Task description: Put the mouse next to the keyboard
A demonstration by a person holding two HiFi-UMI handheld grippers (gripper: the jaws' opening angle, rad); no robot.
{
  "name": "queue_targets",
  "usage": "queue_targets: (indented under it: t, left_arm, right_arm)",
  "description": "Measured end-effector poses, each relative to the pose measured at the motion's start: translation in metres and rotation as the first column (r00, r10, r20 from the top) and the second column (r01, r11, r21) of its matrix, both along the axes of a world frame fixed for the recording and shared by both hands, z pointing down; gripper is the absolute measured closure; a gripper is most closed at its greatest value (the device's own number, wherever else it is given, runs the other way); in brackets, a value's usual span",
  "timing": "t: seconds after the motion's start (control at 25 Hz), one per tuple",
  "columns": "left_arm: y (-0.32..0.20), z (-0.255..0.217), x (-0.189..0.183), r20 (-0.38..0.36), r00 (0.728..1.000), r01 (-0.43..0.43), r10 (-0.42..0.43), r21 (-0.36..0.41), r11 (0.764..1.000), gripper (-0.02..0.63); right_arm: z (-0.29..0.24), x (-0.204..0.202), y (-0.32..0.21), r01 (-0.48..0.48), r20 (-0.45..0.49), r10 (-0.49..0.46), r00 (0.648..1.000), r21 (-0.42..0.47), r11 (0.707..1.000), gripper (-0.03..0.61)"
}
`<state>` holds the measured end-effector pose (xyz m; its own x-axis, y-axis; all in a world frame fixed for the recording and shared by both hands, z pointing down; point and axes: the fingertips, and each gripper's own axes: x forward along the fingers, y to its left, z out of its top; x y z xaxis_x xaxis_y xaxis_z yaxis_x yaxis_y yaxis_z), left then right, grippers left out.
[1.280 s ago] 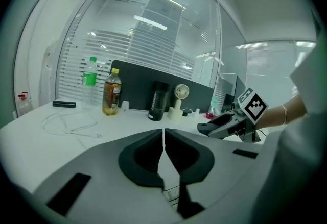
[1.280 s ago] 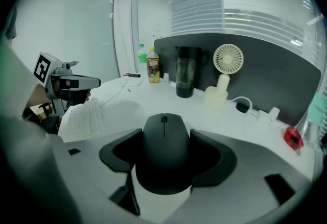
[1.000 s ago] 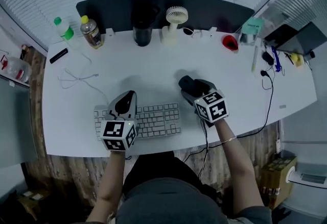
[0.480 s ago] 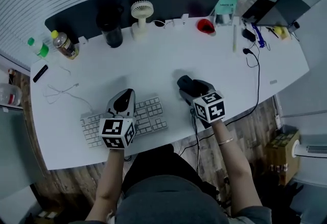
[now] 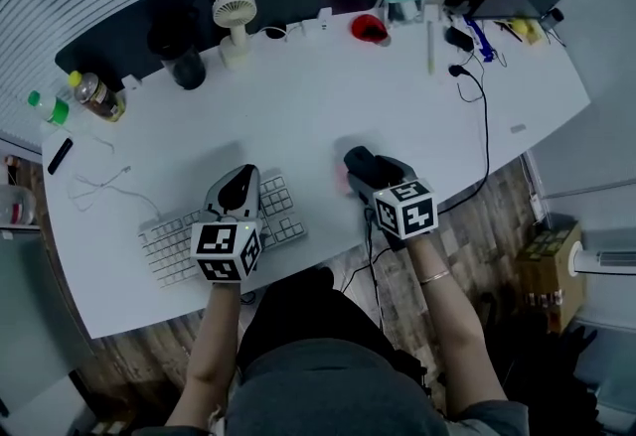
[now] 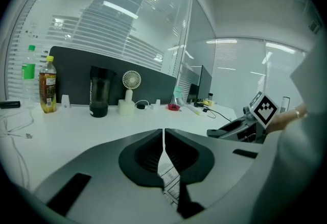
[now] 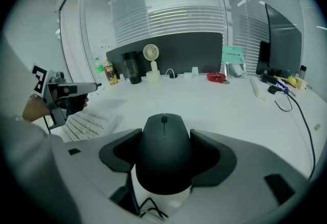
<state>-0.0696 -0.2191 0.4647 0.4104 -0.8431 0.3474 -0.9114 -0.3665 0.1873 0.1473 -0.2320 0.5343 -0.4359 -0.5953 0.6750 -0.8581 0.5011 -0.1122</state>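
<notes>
Your left claw [image 6: 163,141] was pressed together with nothing in it, right over the keyboard [image 5: 167,251]. Off to the keyboard's right, your right claw [image 5: 360,166] was pinching the black mouse [image 7: 163,149] over the desk [image 5: 298,116]. Way behind the keyboard stood a small fan [image 5: 234,15].

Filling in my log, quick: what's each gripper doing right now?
Left gripper: closed, holding nothing.
Right gripper: closed on the mouse.
</notes>
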Motion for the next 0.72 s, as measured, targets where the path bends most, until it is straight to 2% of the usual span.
queue_targets:
  t: [0.16, 0.44, 0.72]
  left_arm:
    - [0.005, 0.001, 0.015, 0.005, 1.0, -0.02, 0.02, -0.003, 1.0, 0.584]
    - [0.013, 0.003, 0.032, 0.018, 0.999, -0.029, 0.029, -0.011, 1.0, 0.584]
    - [0.016, 0.007, 0.032, 0.035, 0.999, -0.02, 0.021, -0.024, 1.0, 0.584]
  right_arm:
    - [0.004, 0.013, 0.011, -0.034, -0.003, 0.034, 0.999, -0.008, 0.999, 0.282]
    - [0.018, 0.013, 0.012, -0.072, -0.041, 0.072, 0.997, 0.009, 0.997, 0.282]
    - [0.03, 0.013, 0.004, -0.08, -0.068, 0.08, 0.994, 0.003, 0.997, 0.282]
